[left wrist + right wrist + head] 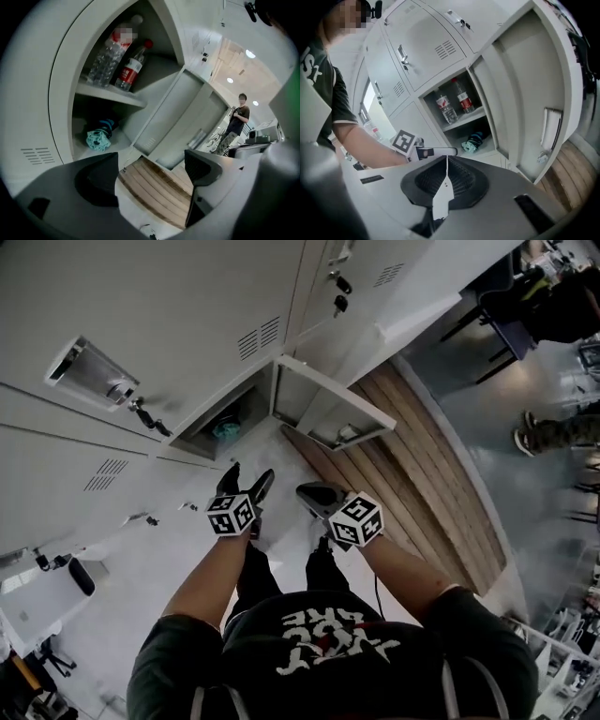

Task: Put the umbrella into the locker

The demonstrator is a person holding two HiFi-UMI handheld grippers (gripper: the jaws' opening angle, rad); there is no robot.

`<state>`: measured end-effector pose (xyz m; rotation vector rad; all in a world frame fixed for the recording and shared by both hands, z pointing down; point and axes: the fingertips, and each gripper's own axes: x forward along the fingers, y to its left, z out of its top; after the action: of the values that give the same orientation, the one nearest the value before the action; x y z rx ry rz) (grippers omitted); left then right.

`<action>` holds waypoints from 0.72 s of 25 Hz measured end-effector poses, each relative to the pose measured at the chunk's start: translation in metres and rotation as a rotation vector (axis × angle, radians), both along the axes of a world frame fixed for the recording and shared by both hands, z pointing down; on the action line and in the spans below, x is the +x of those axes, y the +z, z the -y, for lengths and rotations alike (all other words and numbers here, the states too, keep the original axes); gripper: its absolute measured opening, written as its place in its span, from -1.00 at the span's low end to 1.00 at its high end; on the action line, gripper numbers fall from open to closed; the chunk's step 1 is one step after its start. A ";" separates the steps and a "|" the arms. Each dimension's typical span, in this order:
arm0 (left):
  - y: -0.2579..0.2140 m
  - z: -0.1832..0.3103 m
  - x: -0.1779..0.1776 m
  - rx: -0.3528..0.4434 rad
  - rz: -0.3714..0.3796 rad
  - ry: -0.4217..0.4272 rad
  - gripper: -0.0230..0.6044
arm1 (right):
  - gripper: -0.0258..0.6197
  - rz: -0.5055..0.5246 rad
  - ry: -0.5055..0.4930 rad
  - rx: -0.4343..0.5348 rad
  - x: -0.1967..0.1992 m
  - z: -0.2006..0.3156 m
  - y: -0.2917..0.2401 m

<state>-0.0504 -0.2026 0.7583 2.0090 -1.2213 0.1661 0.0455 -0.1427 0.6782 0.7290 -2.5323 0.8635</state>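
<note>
The umbrella [98, 138] is folded up small. It is blue-green w/ a darker blue bit behind. It lies on the bottom of the open locker [63, 93], under the shelf [110, 95], toward the left side. No gripper touches it.

The left gripper view looks right into the locker. The umbrella is at approx 9 o'clock. A clear bottle [104, 58] & a red-cap bottle [132, 68] lean on the shelf at 11 o'clock. Only this view shows a person [238, 123] standing far off at 3 o'clock, under round lights.

The head view looks down from above. There the umbrella [225, 430] is just a small blue-green spot in the dark opening at 12 o'clock, & the bottles don't show. But it shows both arms, the door [314, 404] swung out, & the wood strip [422, 456] on the floor at 3 o'clock.

The right gripper view shows the inside of the door [520, 93] w/ a latch bar [551, 129] at 3 o'clock. It also shows the umbrella [472, 142] near the middle, both bottles on the shelf above it, & the marker cube [405, 142] of the other gripper at 9 o'clock.

Fingers: the left gripper [151, 161] has its jaws wide apart w/ nothing between. Only the wood strip [154, 187] shows through the gap. The right gripper [446, 161] has its jaws pressed together, just a thin line between the pads, & holds nothing. Both hang in the air in front of the locker, not touching it
</note>
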 end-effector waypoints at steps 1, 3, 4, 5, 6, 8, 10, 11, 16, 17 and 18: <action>-0.017 -0.001 0.000 0.015 -0.012 0.003 0.49 | -0.81 0.000 0.005 0.014 0.002 0.002 -0.011; -0.050 -0.004 0.001 0.046 -0.031 0.015 0.49 | -0.81 0.000 0.016 0.039 0.006 0.006 -0.033; -0.066 -0.005 0.002 0.065 -0.037 0.027 0.49 | -0.81 0.001 0.021 0.051 0.009 0.007 -0.044; -0.082 -0.007 0.005 0.085 -0.042 0.042 0.49 | -0.81 0.003 0.026 0.061 0.010 0.008 -0.054; -0.098 -0.008 0.007 0.106 -0.048 0.059 0.49 | -0.81 0.006 0.031 0.070 0.012 0.009 -0.063; -0.129 -0.013 0.012 0.143 -0.061 0.095 0.49 | -0.81 0.010 0.039 0.084 0.015 0.009 -0.081; -0.159 -0.016 0.018 0.174 -0.077 0.137 0.48 | -0.81 0.013 0.042 0.103 0.017 0.010 -0.099; -0.175 -0.017 0.020 0.191 -0.089 0.159 0.46 | -0.81 0.015 0.042 0.117 0.018 0.012 -0.109; -0.254 -0.024 0.022 0.280 -0.119 0.250 0.21 | -0.81 0.027 0.038 0.187 0.023 0.017 -0.164; -0.268 -0.026 0.022 0.299 -0.117 0.267 0.14 | -0.81 0.026 0.037 0.202 0.024 0.018 -0.177; -0.283 -0.028 0.023 0.319 -0.117 0.281 0.09 | -0.81 0.025 0.035 0.218 0.026 0.018 -0.189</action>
<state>-0.0277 -0.1750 0.4754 2.4277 -0.9327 -0.0121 0.0715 -0.1611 0.4888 0.8353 -2.6715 0.6159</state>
